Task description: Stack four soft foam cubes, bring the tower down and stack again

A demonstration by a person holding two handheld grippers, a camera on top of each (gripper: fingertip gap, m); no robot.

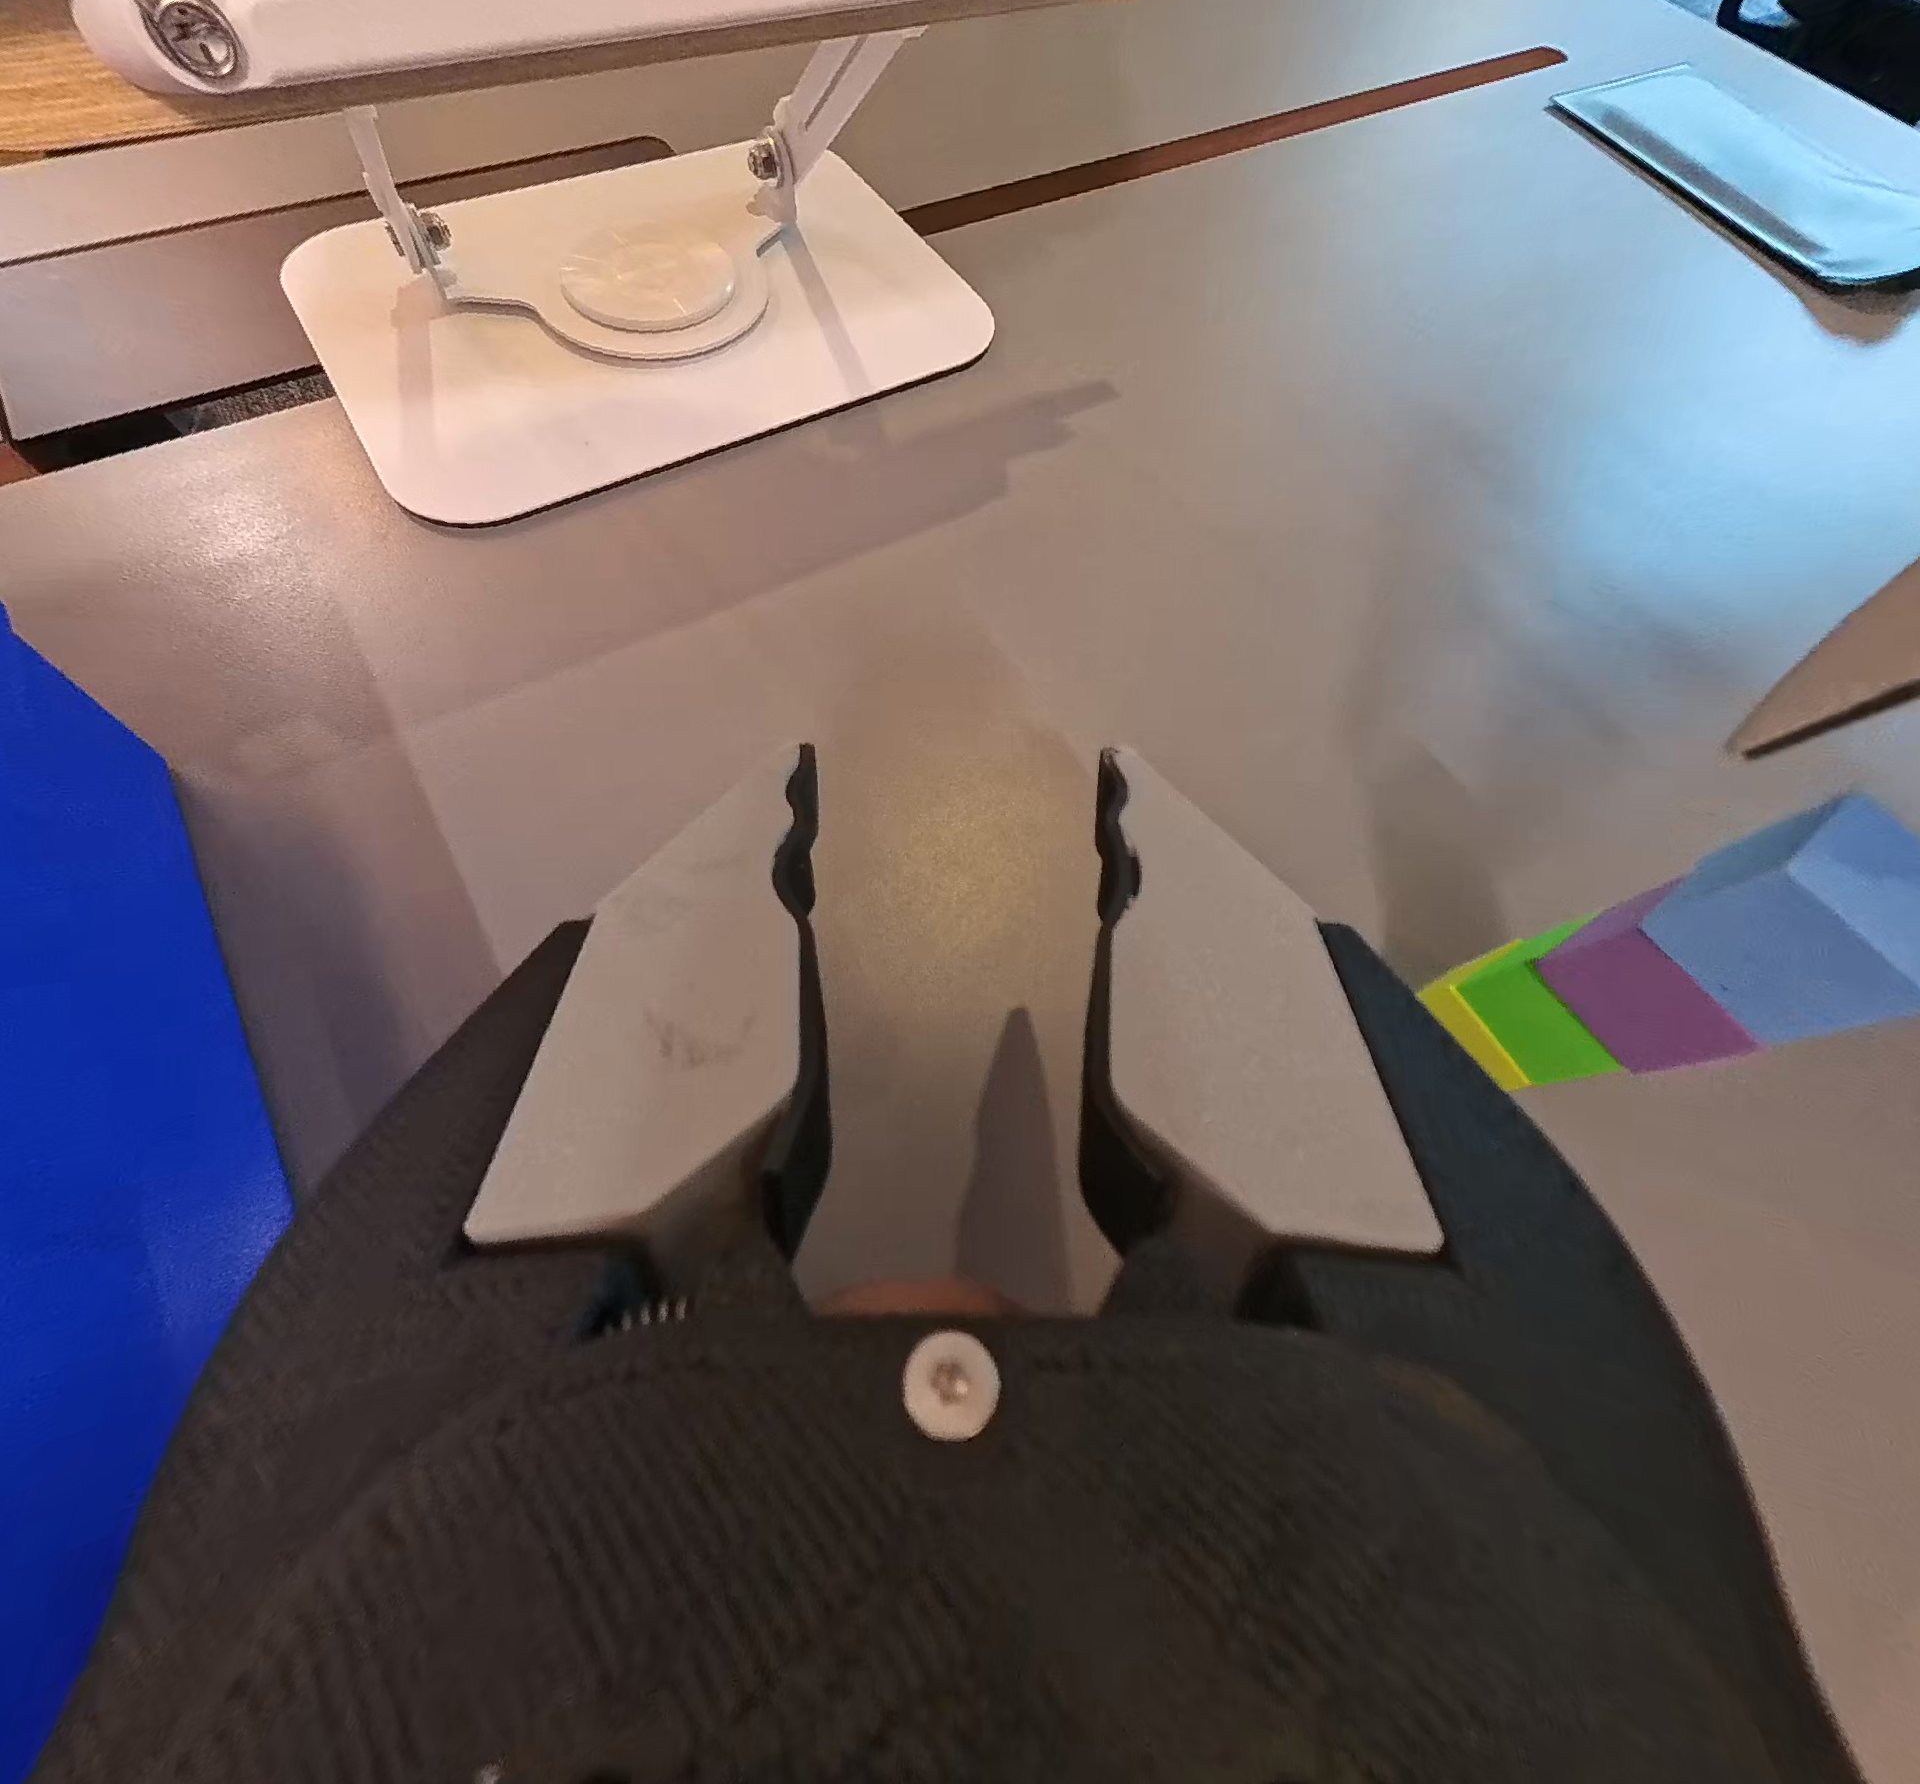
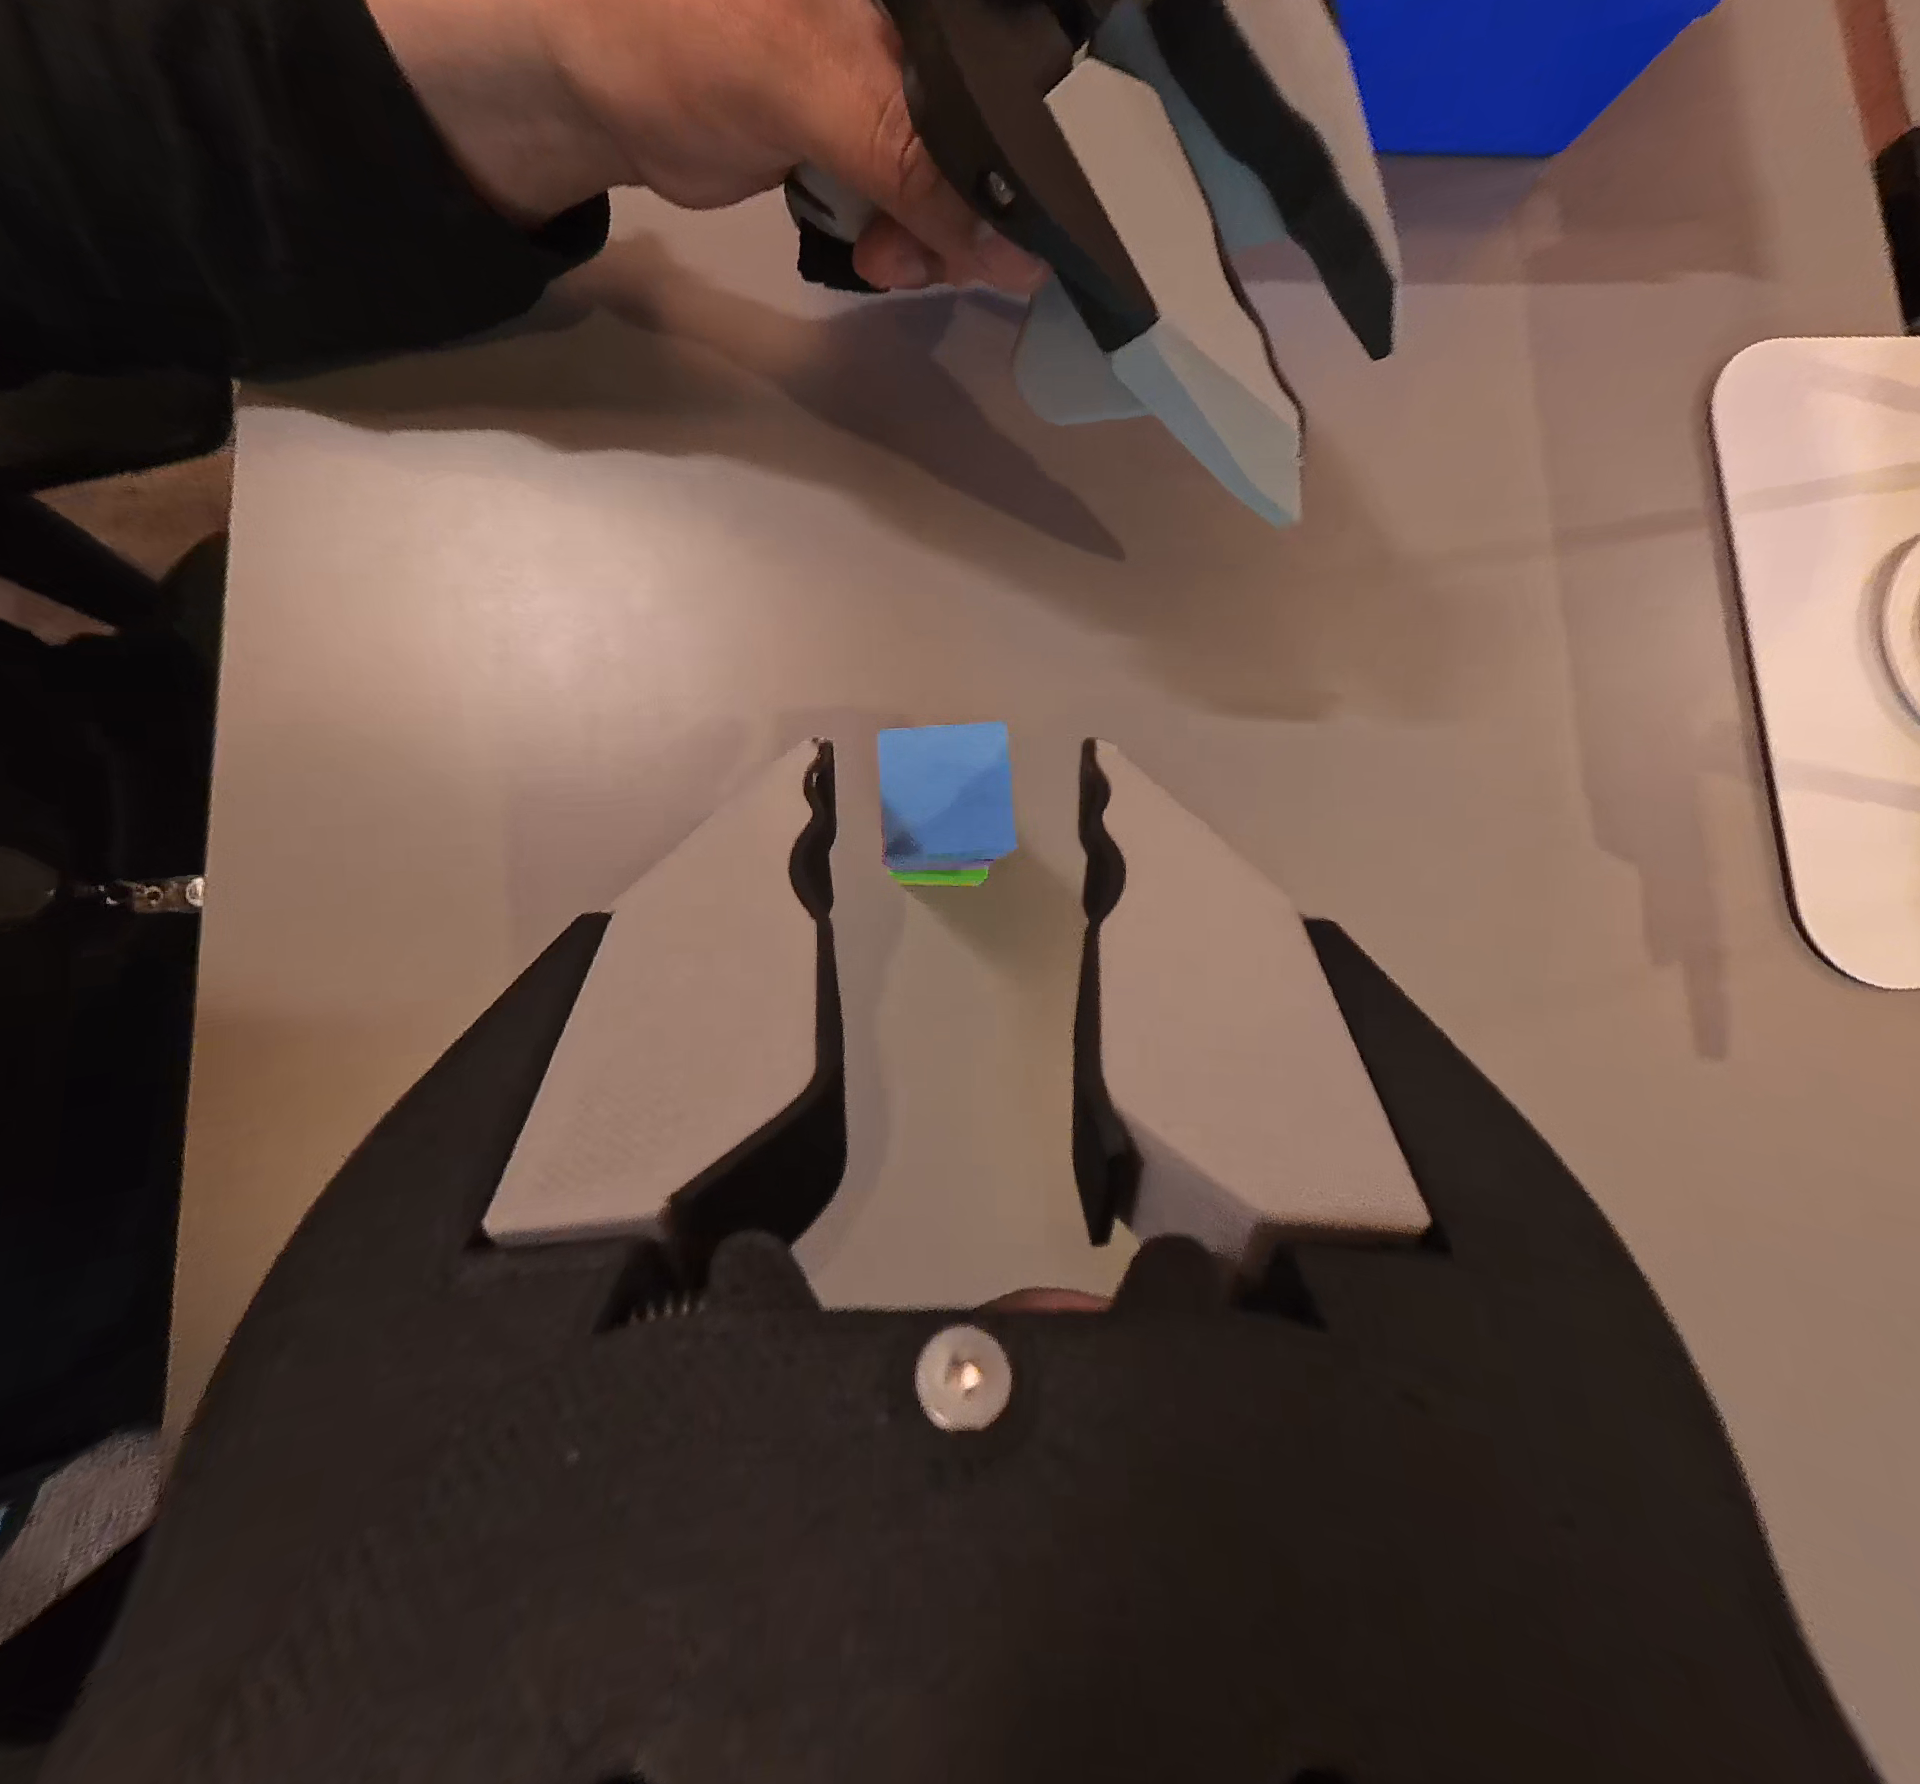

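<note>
my right gripper (image 2: 951, 747) hangs above the blue cube (image 2: 943, 789) topping the tower, jaws wide, gaps both sides. my left gripper (image 1: 956, 752) stands wide, empty.

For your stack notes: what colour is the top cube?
Blue top cube, best seen in the right wrist view.

Black ribbed gripper (image 2: 951, 747) body, pale grey wedge fingers (image 2: 717, 986), black wavy pads, silver screw (image 2: 963, 1379) lower centre; black sleeve (image 2: 187, 124) upper left.
</note>
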